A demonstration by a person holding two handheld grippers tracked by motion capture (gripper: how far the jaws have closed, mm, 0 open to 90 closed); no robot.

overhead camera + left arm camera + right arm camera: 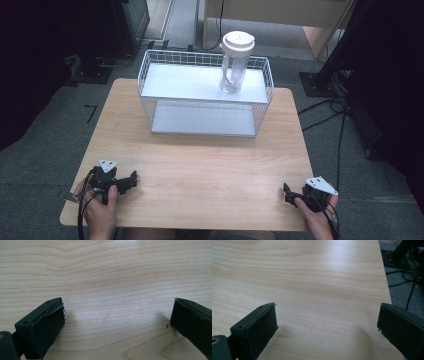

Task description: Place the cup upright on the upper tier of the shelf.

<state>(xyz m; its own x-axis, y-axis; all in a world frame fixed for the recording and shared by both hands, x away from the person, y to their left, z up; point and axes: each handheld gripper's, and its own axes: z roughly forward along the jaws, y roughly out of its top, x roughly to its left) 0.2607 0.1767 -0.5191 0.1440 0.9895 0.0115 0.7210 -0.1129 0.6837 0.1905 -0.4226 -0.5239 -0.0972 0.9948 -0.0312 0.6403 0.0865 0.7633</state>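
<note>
bottle [235,62] upright in wire basket [150,75] | left gripper [117,322] wide | right gripper [327,325] wide

One table [200,170] is seen. Two grippers are counted, one left gripper [131,180] and one right gripper [287,192], each with jaws spread. One wire rack [145,70] is counted well ahead of both. One clear jar [234,70] is counted on the rack, nearer the right gripper's side.

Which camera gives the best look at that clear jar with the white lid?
The high view: the clear jar stands upright on the top shelf of the white wire rack, its white lid on. The left and right gripper views look down at the wooden table between open claws, so they add nothing about the jar.
</note>
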